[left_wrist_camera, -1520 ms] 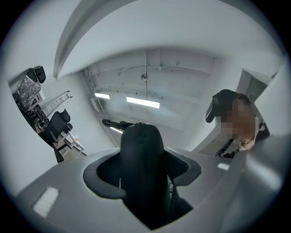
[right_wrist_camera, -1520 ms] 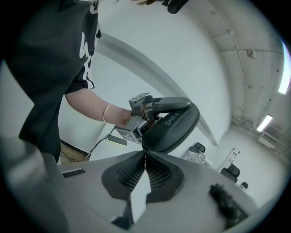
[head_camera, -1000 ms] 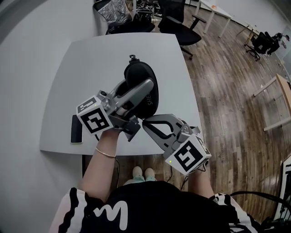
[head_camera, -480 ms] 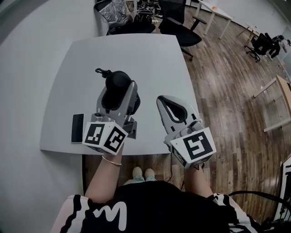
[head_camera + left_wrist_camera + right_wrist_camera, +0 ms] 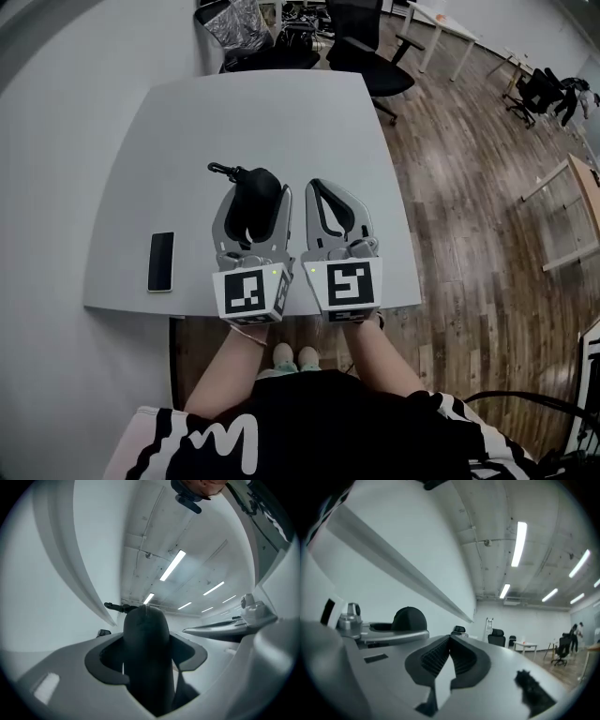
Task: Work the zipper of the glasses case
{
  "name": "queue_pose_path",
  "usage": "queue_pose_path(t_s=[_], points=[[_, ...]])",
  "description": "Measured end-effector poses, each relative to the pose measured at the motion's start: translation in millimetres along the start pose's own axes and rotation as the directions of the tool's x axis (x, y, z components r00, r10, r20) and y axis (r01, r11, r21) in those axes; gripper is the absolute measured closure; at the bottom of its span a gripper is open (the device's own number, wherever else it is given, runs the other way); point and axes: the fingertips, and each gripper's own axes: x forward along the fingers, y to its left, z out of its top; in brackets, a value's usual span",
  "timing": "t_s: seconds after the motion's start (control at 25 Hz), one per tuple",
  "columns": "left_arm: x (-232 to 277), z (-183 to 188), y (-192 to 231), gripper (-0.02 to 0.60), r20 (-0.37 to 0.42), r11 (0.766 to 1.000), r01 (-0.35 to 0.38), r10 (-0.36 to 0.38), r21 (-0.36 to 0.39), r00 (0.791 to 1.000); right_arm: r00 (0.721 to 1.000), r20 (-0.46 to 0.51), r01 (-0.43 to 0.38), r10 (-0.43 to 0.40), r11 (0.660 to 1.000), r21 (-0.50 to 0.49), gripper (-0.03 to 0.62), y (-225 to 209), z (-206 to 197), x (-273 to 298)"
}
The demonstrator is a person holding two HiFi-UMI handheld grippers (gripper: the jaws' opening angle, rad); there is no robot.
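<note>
The black glasses case [image 5: 259, 184] stands on end between the jaws of my left gripper [image 5: 255, 208], which is shut on it over the white table [image 5: 281, 108]. A black clip [image 5: 222, 171] sticks out from the case's far end to the left. In the left gripper view the case [image 5: 145, 644] fills the gap between the pads, its clip [image 5: 115, 605] pointing left. My right gripper [image 5: 317, 186] lies just right of the left one, parallel to it, shut with nothing in it; its ribbed pads [image 5: 436, 656] meet. From the right gripper view the case [image 5: 408, 617] shows at the left.
A black phone [image 5: 160, 262] lies near the table's front left edge. Office chairs [image 5: 370, 52] stand beyond the far edge, with wood floor [image 5: 469, 187] to the right. Both grippers sit close to the table's front edge.
The left gripper with the case has swung from a slant to pointing straight ahead. The right gripper has come in beside it, so both now lie parallel near the front edge.
</note>
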Motion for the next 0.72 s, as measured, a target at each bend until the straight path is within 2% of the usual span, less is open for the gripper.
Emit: queue_pose_path(t_s=[0.08, 0.24, 0.48, 0.6, 0.72], points=[[-0.4, 0.8, 8.3, 0.311, -0.002, 1.0, -0.019, 0.019, 0.012, 1.0, 1.0, 0.006, 0.011, -0.011, 1.0, -0.014, 0.588, 4.7, 0.7, 0.3], [-3.8, 2.7, 16.3, 0.311, 0.002, 0.999, -0.04, 0.04, 0.028, 0.999, 1.0, 0.024, -0.006, 0.003, 0.995, 0.096, 0.588, 4.2, 3.2, -2.5], [-8.8, 0.0, 22.4, 0.311, 0.002, 0.999, -0.045, 0.045, 0.014, 0.999, 0.999, 0.04, -0.022, 0.018, 0.995, 0.1, 0.588, 14.3, 7.9, -4.0], [-8.9, 0.8, 22.3, 0.311, -0.006, 0.999, -0.049, 0.049, -0.02, 0.999, 0.999, 0.028, -0.044, 0.041, 0.994, 0.104, 0.588, 17.5, 7.4, -5.7], [-9.0, 0.0, 22.0, 0.311, -0.01, 0.999, -0.046, 0.045, -0.021, 0.999, 0.999, 0.015, -0.044, 0.042, 0.993, 0.108, 0.588, 17.4, 5.6, -5.5]])
